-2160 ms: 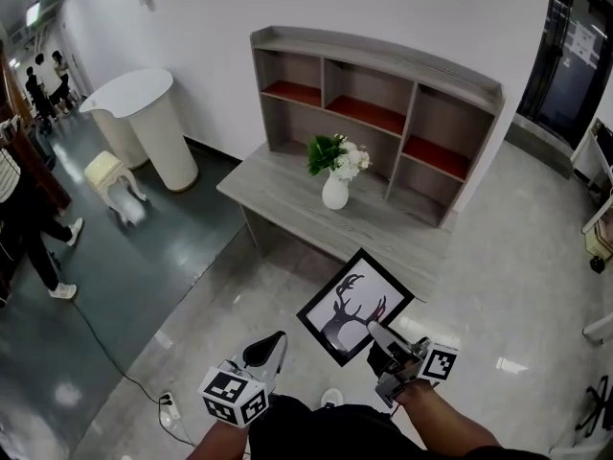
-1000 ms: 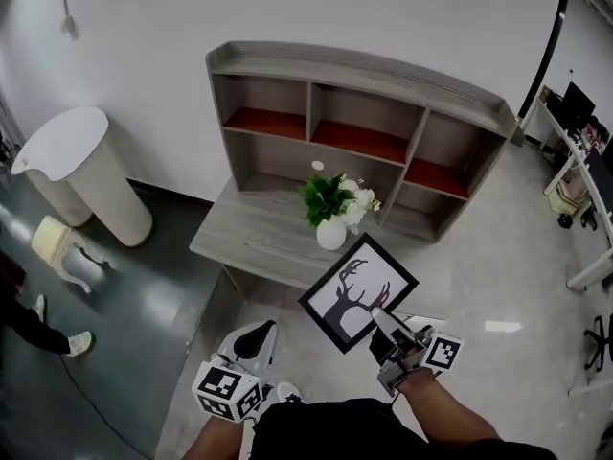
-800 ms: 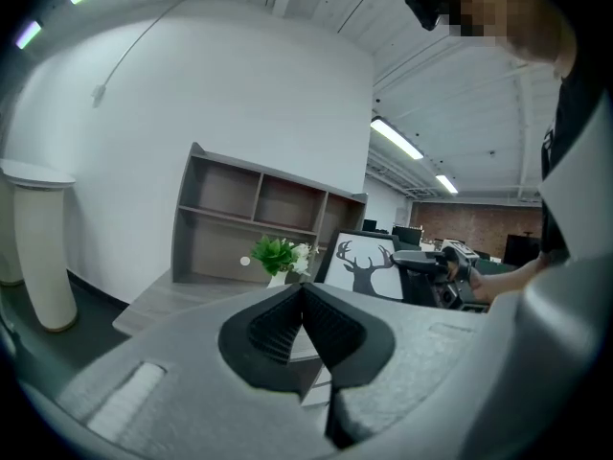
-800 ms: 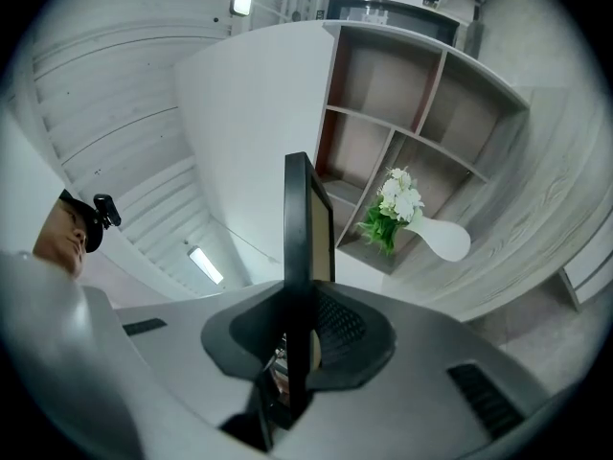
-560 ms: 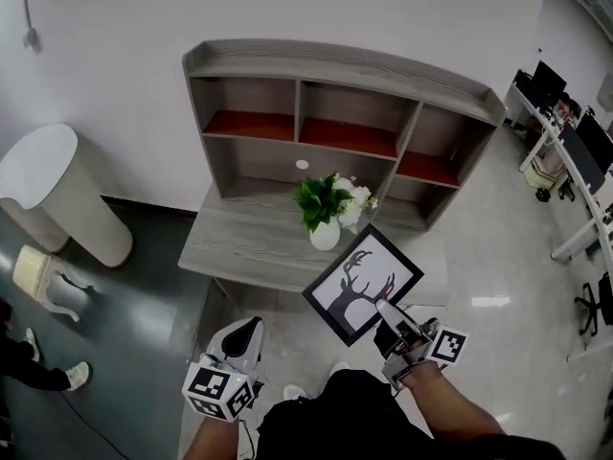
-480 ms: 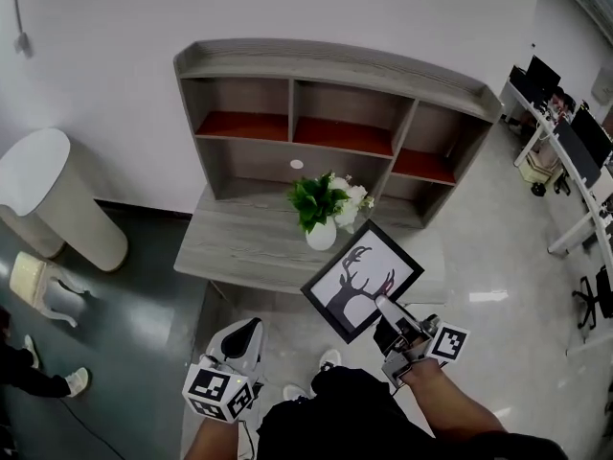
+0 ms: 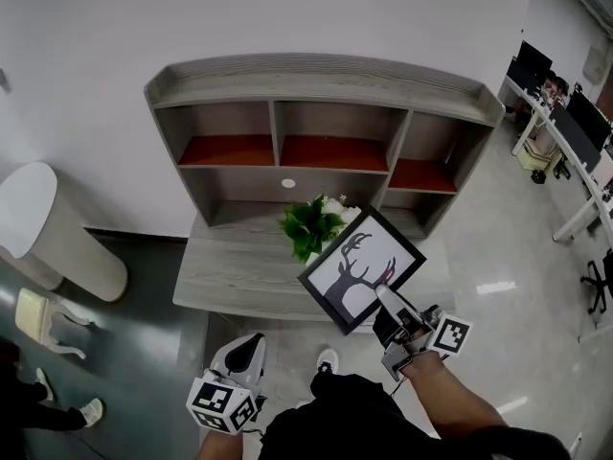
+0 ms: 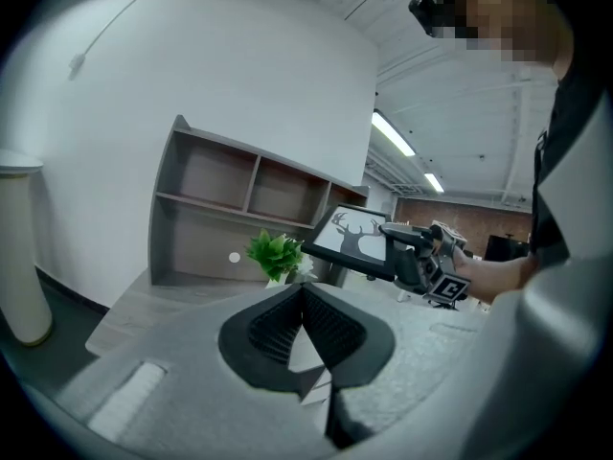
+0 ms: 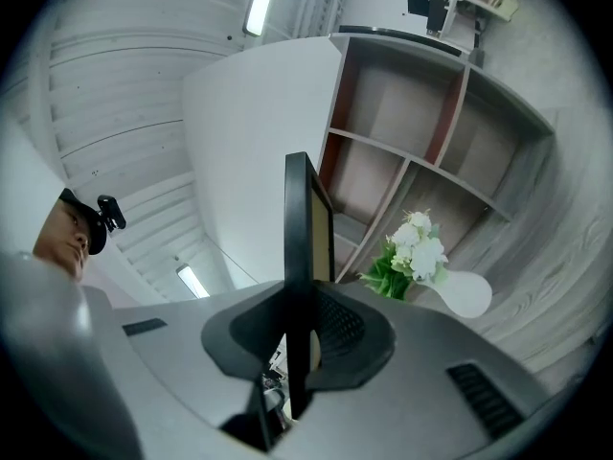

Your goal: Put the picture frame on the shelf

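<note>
Black-and-white square markers on the cube (image 7: 225,405) of the left hand-held gripper (image 7: 247,351), nearest of all, low at the head view's left. Jaws pressed together there, nothing between them.

Just beyond and to the right, the right hand-held gripper (image 7: 384,295), clenched on the lower right edge of the picture frame (image 7: 362,269). Seen edge-on in the right gripper view, with a pad tight against each face. Black moulding, white mount, a dark stag silhouette with branching antlers; no lettering legible on it. Held in the air, tilted, over the front right part of the grey wood-grain counter (image 7: 225,278), not resting on anything.

Just left of the frame, a leafy green plant (image 7: 308,226) with white flowers (image 9: 421,245) in a white round-bellied vase (image 9: 469,295), standing on the counter.

Behind that, against the white wall, the grey shelf unit (image 7: 326,73): three upper compartments with red-brown floors, lower bays beneath, all bare save a small white disc (image 7: 287,183) on the back panel of a lower bay.

Farther left, on the dark floor, a white rounded pedestal (image 7: 43,233) and a pale stool (image 7: 46,319). Far right, office desks (image 7: 565,127) with dark monitors.
</note>
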`<action>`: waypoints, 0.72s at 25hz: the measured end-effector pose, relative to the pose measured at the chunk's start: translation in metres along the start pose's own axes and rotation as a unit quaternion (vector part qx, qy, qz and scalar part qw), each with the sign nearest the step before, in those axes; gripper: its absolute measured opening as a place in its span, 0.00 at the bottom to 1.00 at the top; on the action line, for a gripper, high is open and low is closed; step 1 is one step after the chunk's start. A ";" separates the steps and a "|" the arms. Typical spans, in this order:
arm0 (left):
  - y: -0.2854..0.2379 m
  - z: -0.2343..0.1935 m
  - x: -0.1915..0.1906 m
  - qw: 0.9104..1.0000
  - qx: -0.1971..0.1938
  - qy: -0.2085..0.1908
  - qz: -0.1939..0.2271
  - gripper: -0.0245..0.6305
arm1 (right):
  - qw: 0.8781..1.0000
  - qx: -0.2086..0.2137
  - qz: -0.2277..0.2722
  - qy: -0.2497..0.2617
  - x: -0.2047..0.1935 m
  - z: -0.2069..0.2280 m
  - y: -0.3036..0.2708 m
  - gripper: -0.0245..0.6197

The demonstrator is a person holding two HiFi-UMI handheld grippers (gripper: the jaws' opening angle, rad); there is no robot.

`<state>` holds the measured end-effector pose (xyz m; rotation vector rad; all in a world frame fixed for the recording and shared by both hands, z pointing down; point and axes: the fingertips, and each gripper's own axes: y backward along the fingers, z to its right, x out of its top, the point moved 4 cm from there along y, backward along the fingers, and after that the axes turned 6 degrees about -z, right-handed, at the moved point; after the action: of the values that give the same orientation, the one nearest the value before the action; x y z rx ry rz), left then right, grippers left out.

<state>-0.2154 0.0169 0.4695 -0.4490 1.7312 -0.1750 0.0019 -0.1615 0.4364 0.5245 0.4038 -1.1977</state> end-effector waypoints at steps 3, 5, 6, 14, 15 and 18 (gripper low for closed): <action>-0.024 -0.016 0.025 1.000 0.001 -0.014 0.000 0.05 | 1.000 0.008 0.012 0.003 0.023 0.011 -0.017 0.14; -0.043 -0.023 0.044 1.000 -0.005 -0.027 0.003 0.05 | 1.000 0.008 0.020 0.006 0.039 0.019 -0.024 0.14; -0.052 -0.026 0.053 0.999 -0.007 -0.033 0.005 0.05 | 1.000 0.007 0.024 0.008 0.047 0.022 -0.028 0.14; -0.115 -0.052 0.096 0.998 -0.013 -0.055 0.004 0.05 | 0.997 -0.037 0.051 0.049 0.110 0.057 -0.050 0.14; -0.122 -0.055 0.098 0.998 -0.013 -0.056 0.003 0.05 | 0.996 -0.042 0.053 0.052 0.115 0.061 -0.052 0.14; -0.141 -0.063 0.103 0.998 -0.012 -0.059 0.004 0.05 | 0.995 -0.051 0.061 0.063 0.131 0.072 -0.058 0.14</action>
<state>-0.2632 -0.1599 0.4402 -0.4600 1.6212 -0.1198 -0.0102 -0.3193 0.4120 0.5308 0.5294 -1.0245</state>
